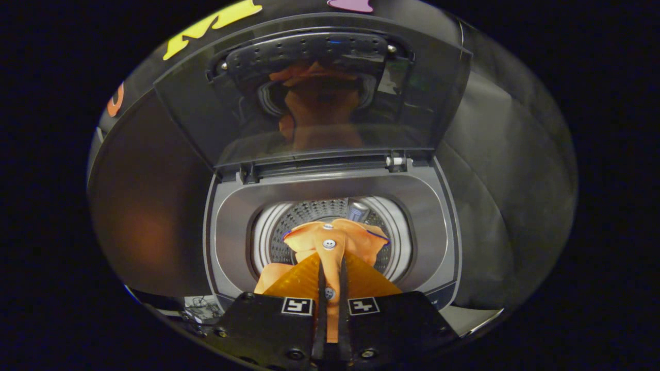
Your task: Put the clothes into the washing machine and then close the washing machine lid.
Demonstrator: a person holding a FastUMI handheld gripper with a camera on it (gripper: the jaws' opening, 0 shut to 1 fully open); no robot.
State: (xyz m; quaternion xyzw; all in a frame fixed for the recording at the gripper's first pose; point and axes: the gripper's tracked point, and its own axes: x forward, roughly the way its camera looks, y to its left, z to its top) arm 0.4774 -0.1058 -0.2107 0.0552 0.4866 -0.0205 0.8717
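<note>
Washer (330, 203) is a top-loader, sitting dead ahead of the gripper, lid (314, 98) swung fully up and standing near upright behind the opening, with an orange reflection in its glass. Drum (304, 219), perforated metal, is visible through the round mouth. Orange garment (335, 239) with light buttons hangs over the drum mouth, bunched at the front rim, not yet down inside; looks like it's poised for the drop. Gripper (330, 268) is nearly closed, both fingers pinching a fold of the garment between them, fabric running back along the gap towards the body. Progress, my read: load step about midway, cloth is over the opening but unreleased; left to do is lower and let go, clear the fingers, then swing the lid down. Can't tell if more clothes wait elsewhere. No table surface in sight; washer's grey top deck (428, 216) rings the mouth. Room is a dark booth, black cloth wall (495, 154) behind and to both sides.
</note>
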